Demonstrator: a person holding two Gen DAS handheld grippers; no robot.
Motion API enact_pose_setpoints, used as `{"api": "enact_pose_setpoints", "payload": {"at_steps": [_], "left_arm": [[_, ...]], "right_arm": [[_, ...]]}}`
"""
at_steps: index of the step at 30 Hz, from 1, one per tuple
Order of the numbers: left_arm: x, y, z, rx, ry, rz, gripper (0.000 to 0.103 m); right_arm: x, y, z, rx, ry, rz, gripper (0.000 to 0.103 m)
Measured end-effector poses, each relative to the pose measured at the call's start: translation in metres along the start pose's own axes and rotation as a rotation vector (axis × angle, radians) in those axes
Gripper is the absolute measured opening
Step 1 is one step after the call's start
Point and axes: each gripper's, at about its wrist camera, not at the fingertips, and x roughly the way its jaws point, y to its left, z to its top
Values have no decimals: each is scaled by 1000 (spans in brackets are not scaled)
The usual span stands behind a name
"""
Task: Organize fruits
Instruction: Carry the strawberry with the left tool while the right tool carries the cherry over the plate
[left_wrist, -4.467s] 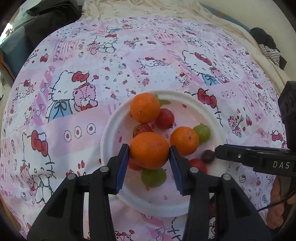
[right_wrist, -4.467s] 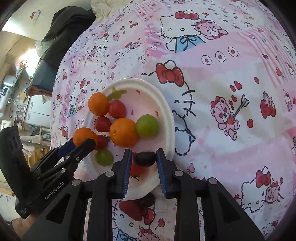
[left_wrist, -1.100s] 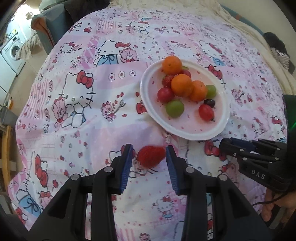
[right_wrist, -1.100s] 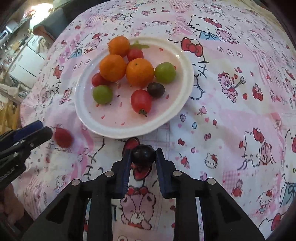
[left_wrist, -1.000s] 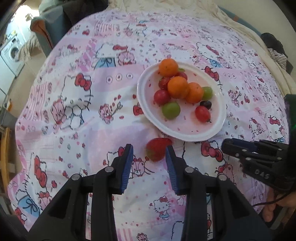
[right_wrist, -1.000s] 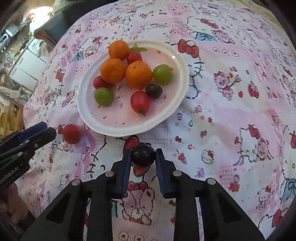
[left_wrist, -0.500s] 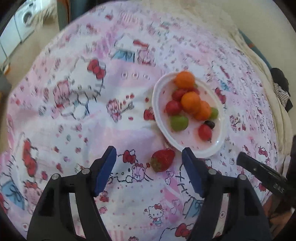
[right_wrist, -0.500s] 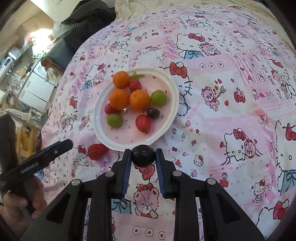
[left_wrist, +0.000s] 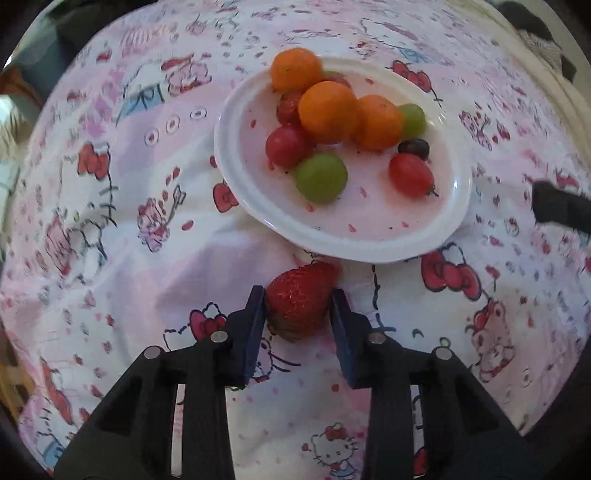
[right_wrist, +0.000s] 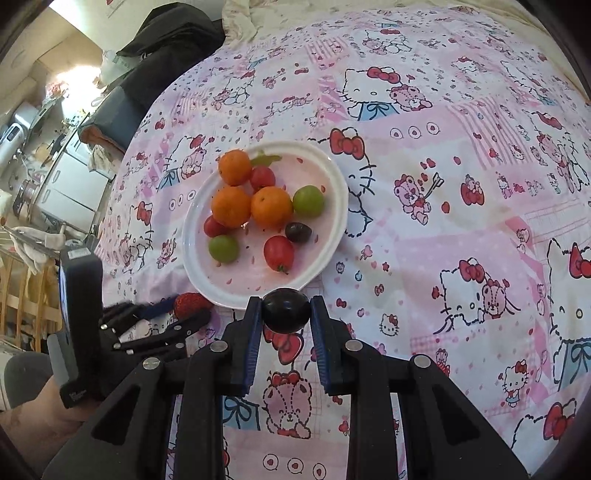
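A red strawberry (left_wrist: 299, 299) lies on the pink cartoon-print cloth just in front of the white plate (left_wrist: 369, 251). My left gripper (left_wrist: 297, 295) straddles it, jaws closing, and both pads touch its sides. The right wrist view shows the same strawberry (right_wrist: 190, 301) at the tips of that left gripper (right_wrist: 184, 315). My right gripper (right_wrist: 286, 310) is shut on a dark round grape (right_wrist: 286, 309), held above the cloth near the plate's (right_wrist: 192, 266) front rim. On the plate lie three oranges (left_wrist: 327, 110), green grapes (left_wrist: 320, 178), red tomatoes (left_wrist: 410, 174) and a dark grape (left_wrist: 413, 147).
The cloth (right_wrist: 461, 206) spreads wide to the right of the plate. A person's hand (right_wrist: 40, 402) holds the left gripper at lower left. Dark clothing (right_wrist: 166, 44) and household clutter (right_wrist: 44, 147) lie past the cloth's far left edge. The right gripper's tip (left_wrist: 557, 210) shows at the right.
Half a second ago the left jaws stood wide above the strawberry lying on the cloth; they have since come down and closed around it. The right gripper still holds the dark grape.
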Motion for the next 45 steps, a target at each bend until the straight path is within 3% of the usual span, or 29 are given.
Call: {"api": "enact_pose_setpoints", "payload": {"at_steps": [7,14,20,24,29,35,45], "left_arm": [[-24,0,-9,-75,-27,-25,29],[-76,26,-14,-164,-166,-66,29],[-110,52,6,-240,-283,-99,29],[-119,59,26,-236,-316,-96,29],[-113,63,50,-225,-309,-93,29],[-87,65,76,-213,-280,-58,29],[-27,60,92,-187,-239,-44,29]], "right_arm": [[-1,3,0,-6,-3,4,27],[-6,7,1,-5,-15,15,27],[-19,7,6,3,-61,64,27],[-30,3,17,29,-98,118,27],[-30,-3,40,50,-116,152,27],[-10,-6,65,34,-94,120,27],[45,-21,74,41,13,58,27]]}}
